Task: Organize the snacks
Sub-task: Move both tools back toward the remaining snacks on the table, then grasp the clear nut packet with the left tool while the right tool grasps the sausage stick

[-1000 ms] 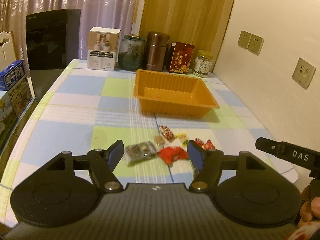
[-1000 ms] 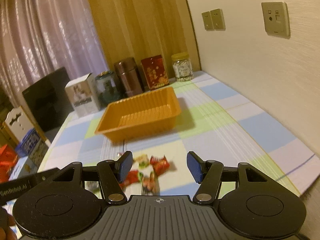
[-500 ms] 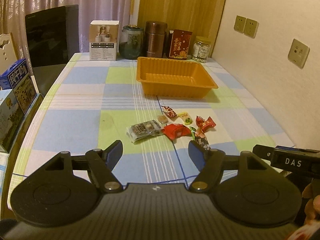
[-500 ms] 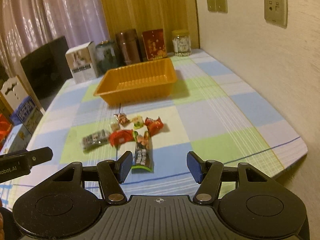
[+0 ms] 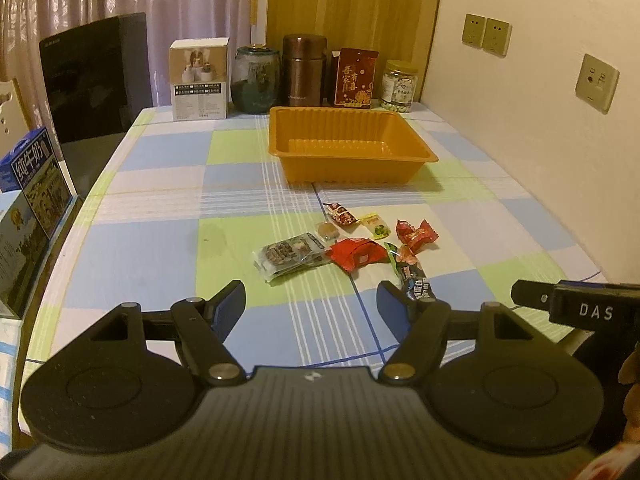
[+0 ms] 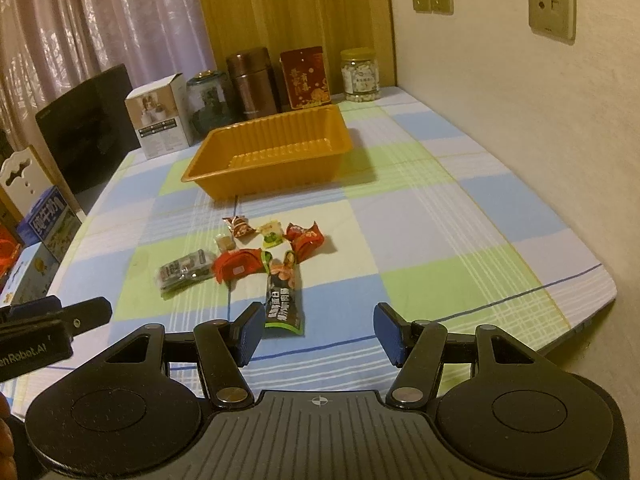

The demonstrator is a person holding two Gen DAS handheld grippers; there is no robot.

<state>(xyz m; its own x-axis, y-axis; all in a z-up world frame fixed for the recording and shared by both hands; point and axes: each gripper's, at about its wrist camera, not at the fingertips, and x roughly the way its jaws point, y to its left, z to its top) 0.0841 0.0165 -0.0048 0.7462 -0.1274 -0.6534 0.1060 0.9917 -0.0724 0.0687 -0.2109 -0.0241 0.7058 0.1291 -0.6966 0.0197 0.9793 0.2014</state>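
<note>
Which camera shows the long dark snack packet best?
The right wrist view: the long dark packet lies whole on the cloth. In the left wrist view a finger of the left gripper hides its near end.

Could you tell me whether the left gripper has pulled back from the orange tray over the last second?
Yes. The left gripper has drawn back toward the near table edge: the snacks that lay between its fingers now sit ahead of them, the orange tray farther off.

1. In the left wrist view, the left gripper hides the near end of the dark snack stick.
2. The print on the small wrapped snacks is too small to read.
3. The blue carton at the left is cut off by the picture's edge.
4. The person's hand shows only as a sliver at the right edge.
5. The near edge of the surface lies behind both gripper bodies.
</note>
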